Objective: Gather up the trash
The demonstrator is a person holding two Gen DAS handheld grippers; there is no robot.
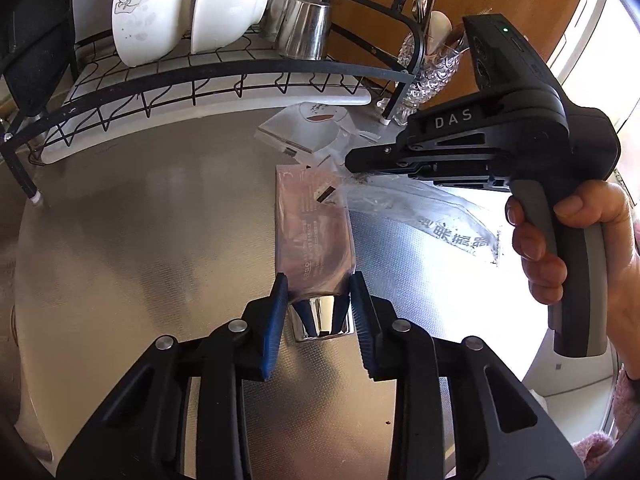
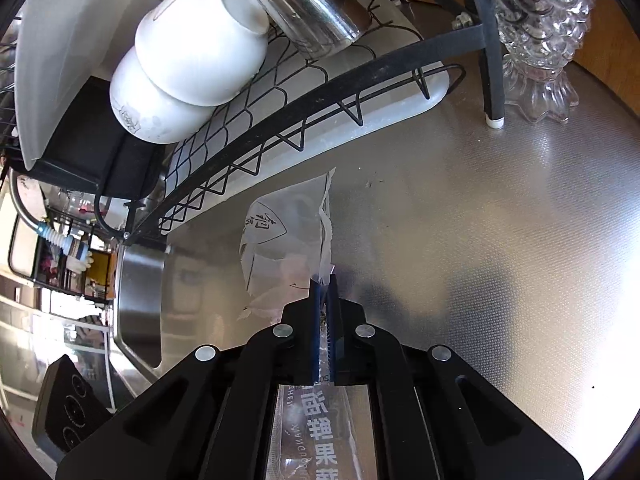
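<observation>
In the left wrist view my left gripper (image 1: pixel 318 284) grips the near end of a pinkish foil packet (image 1: pixel 310 228) that lies on the steel counter. My right gripper (image 1: pixel 352 162) is shut on a clear plastic wrapper with printed characters (image 1: pixel 436 216), held just above the counter. In the right wrist view the right gripper (image 2: pixel 324 280) has its fingers pressed together on that wrapper (image 2: pixel 316 436), which hangs back under it. A white torn wrapper (image 2: pixel 280 248) lies on the counter just ahead of it; it also shows in the left wrist view (image 1: pixel 308 128).
A black wire dish rack (image 1: pixel 200 80) with white bowls (image 1: pixel 188 4) and a steel cup (image 1: pixel 304 28) stands along the back. A cut-glass vase (image 2: pixel 540 32) stands by the rack's leg. A sink (image 2: pixel 140 300) lies to the left in the right wrist view.
</observation>
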